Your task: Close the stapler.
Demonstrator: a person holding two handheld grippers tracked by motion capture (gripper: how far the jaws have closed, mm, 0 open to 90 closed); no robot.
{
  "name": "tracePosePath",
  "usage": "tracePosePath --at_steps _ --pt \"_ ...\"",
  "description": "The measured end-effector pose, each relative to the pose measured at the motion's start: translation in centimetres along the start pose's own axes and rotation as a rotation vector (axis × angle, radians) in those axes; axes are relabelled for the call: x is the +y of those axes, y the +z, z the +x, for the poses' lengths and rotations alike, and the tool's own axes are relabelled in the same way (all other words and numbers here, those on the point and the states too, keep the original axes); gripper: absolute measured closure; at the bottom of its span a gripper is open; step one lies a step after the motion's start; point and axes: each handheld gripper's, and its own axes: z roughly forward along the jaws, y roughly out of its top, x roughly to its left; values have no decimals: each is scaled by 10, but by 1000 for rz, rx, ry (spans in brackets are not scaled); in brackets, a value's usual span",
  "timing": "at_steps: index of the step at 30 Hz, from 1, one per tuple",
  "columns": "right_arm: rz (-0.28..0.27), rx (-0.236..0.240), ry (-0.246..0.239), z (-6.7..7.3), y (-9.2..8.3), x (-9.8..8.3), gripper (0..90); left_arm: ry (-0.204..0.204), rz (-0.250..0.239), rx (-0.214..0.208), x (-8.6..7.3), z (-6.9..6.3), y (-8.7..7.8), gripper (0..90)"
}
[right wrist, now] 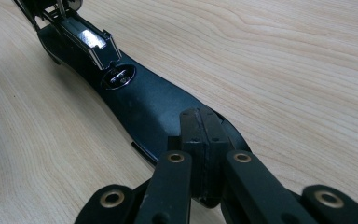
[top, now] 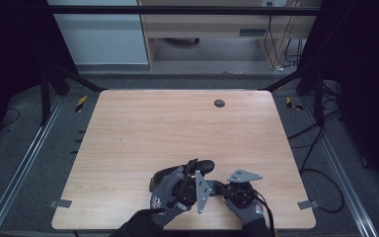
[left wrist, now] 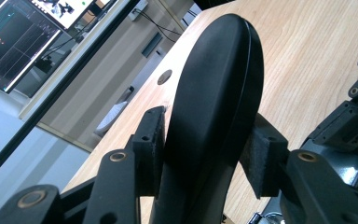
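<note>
High view: stapler (top: 203, 167) sits near the table's (top: 177, 123) near edge, a bit right of the middle, w/ both gloved hands bunched on it. Left gripper (top: 191, 180) is on its left part, right gripper (top: 220, 188) on its right end.

Left gripper view: left gripper (left wrist: 209, 154) is clamped on the stapler top (left wrist: 214, 93), pads (left wrist: 151, 140) squeezing it from both sides. The top is tilted up off the wood.

Right gripper view: right gripper (right wrist: 205, 135) is clenched, pad to pad, tips right over the near end of the stapler base (right wrist: 154, 107), which lies flat on the table. Can't tell if it's pinching the edge or just pressing down. Metal staple tray (right wrist: 91, 44) shows farther along, lifted off the base.

Progress, imo: the opening part looks basically done, base pinned and top swung up. What's left is prob loading or checking the tray, then shutting it.
</note>
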Motion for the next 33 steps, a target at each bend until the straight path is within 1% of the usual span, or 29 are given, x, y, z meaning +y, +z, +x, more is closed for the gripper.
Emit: tracePosePath --at_steps 6,15,18,24,27,33 --pt "0 -1 0 0 0 0 900 18 13 -8 0 -3 3 532" --pt "-2 -3 -3 -1 0 0 900 52 20 -24 -1 -14 9 518" --pt "-2 -3 -2 -1 0 0 900 56 18 -27 -1 -16 10 516" --pt "-5 -3 -4 -1 0 -1 900 81 25 -34 -2 -21 13 510" --pt "-5 -3 -6 0 0 -1 900 82 24 -36 -3 -22 14 508" --pt "-7 -2 -5 -1 0 -1 900 97 28 -47 -4 -27 17 498"
